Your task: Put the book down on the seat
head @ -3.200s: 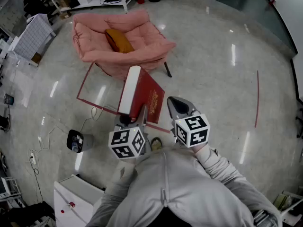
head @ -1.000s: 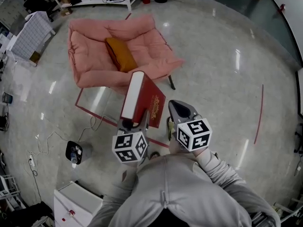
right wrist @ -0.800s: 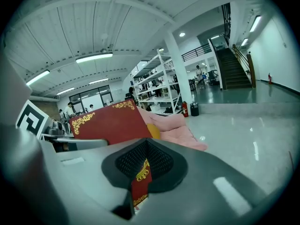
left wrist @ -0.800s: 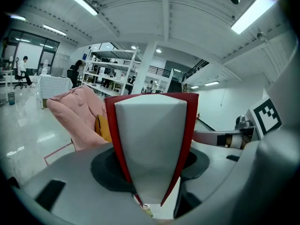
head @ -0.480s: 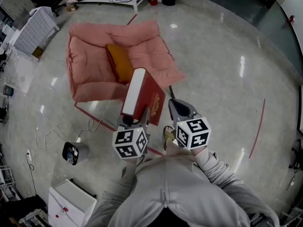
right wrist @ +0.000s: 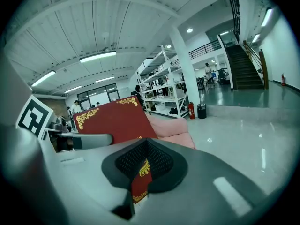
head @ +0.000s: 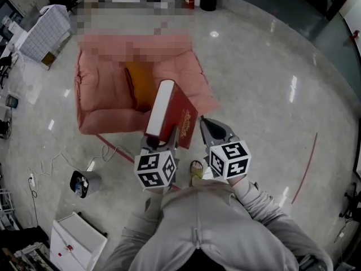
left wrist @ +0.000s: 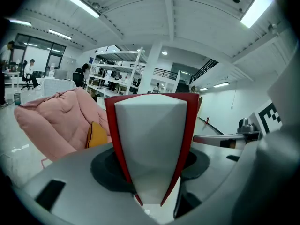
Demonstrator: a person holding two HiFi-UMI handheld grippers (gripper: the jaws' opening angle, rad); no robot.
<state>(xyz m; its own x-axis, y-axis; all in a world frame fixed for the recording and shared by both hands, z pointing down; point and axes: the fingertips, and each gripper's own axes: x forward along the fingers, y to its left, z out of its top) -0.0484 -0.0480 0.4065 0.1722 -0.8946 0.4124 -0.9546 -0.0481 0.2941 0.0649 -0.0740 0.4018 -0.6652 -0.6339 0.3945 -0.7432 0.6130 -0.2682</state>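
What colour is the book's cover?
The book is red with gold trim, best in right gripper view.

The light is bright and even, with no strong colour. It comes from long ceiling lamps (left wrist: pixel 79 3), which burn out to pure white in both gripper views. On the polished floor (head: pixel 254 66) they leave small white spots of glare. Shadows are weak and soft. The head view bends outward like a barrel; the gripper views are round with dark corners. A mosaic patch covers the top of the head view. Very near the lens, the book (left wrist: pixel 150 144) looks a little soft.
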